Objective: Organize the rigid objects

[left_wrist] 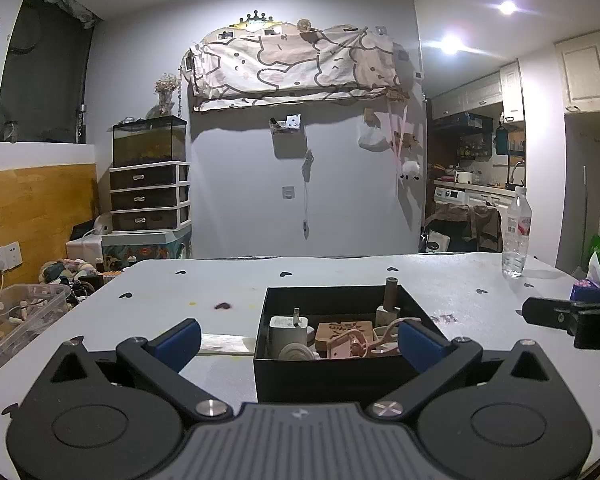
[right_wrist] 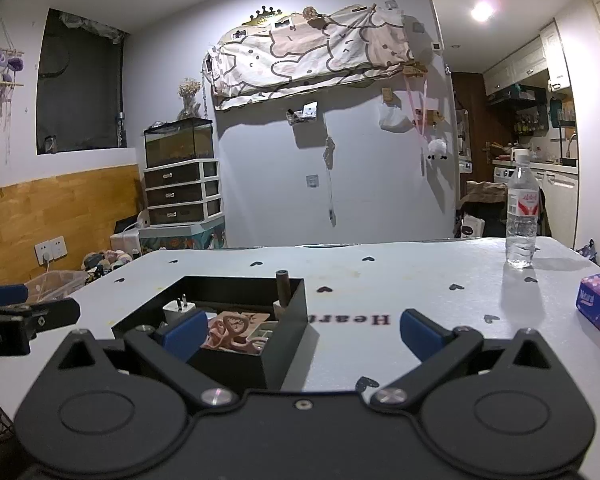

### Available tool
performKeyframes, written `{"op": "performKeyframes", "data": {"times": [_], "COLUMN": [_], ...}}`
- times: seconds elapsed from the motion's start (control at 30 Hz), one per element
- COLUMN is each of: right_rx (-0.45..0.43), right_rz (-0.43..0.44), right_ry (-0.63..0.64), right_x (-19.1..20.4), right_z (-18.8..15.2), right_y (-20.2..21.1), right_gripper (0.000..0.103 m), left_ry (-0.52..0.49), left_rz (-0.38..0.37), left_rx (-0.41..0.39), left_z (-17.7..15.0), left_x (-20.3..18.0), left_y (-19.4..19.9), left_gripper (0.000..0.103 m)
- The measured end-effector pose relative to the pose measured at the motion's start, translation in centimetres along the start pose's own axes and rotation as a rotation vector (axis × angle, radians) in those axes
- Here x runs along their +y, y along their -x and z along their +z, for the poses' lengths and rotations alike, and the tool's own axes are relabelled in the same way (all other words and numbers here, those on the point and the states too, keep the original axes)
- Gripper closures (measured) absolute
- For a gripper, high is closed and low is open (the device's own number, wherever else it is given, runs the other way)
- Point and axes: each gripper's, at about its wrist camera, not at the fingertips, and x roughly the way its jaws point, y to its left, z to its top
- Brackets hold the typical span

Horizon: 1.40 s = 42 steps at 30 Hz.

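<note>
A black open box (left_wrist: pixel 292 376) stands on the white table (left_wrist: pixel 340 280). It holds a white plug adapter (left_wrist: pixel 288 332), a brown wooden block (left_wrist: pixel 342 332), pink scissors (left_wrist: pixel 364 344) and a brown upright cylinder (left_wrist: pixel 391 294). My left gripper (left_wrist: pixel 300 342) is open and empty, its jaws spread at the box's near side. In the right wrist view the box (right_wrist: pixel 284 344) is left of centre. My right gripper (right_wrist: pixel 302 330) is open and empty, its left finger (right_wrist: pixel 186 332) over the box and its right finger (right_wrist: pixel 420 332) over bare table.
A water bottle (right_wrist: pixel 522 216) stands at the table's far right. A blue tissue pack (right_wrist: pixel 598 306) lies at the right edge. A clear plastic bin (left_wrist: pixel 16 320) sits left of the table. A flat pale strip (left_wrist: pixel 224 344) lies left of the box.
</note>
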Motion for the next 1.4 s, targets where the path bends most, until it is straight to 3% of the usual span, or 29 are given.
{"op": "performKeyframes", "data": {"times": [1.4], "right_rx": [-0.007], "right_rz": [-0.008], "right_ry": [0.009], "right_x": [0.30], "right_z": [0.04], "right_y": [0.30], "right_gripper": [0.000], "left_ry": [-0.002], "left_rz": [0.001], "left_rx": [-0.004], "left_z": [-0.02], "left_x": [-0.06], "left_y": [0.19], "left_gripper": [0.000]}}
